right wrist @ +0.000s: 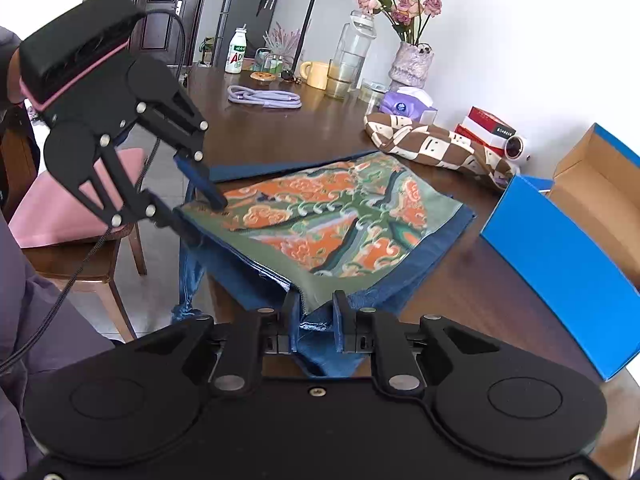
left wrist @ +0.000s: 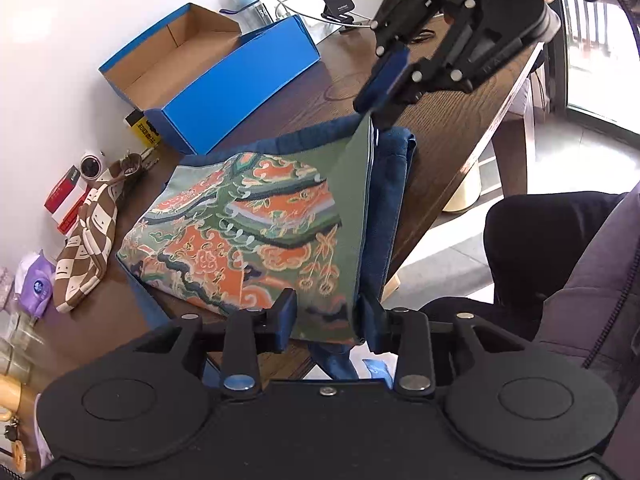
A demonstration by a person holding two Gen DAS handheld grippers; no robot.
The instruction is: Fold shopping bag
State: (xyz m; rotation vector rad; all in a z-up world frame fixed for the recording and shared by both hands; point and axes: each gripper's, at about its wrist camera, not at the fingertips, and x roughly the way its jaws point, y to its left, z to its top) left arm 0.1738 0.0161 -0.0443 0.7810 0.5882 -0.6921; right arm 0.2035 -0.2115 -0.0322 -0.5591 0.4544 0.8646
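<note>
**Bag held at two corners over the desk edge**

The dark wooden desk (right wrist: 280, 132) carries the patterned shopping bag (left wrist: 240, 224), lying flat beside an open blue box (left wrist: 224, 76), its near edge overhanging. The right tool (left wrist: 376, 110) is clenched on the far corner. The left tool (right wrist: 200, 216) straddles the near corner, jaws apart; whether its pads press the fabric is unclear.

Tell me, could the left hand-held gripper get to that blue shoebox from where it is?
Probably not right away: the left hand-held gripper straddles the shopping bag's near edge, and the bag lies between it and the blue shoebox.
</note>
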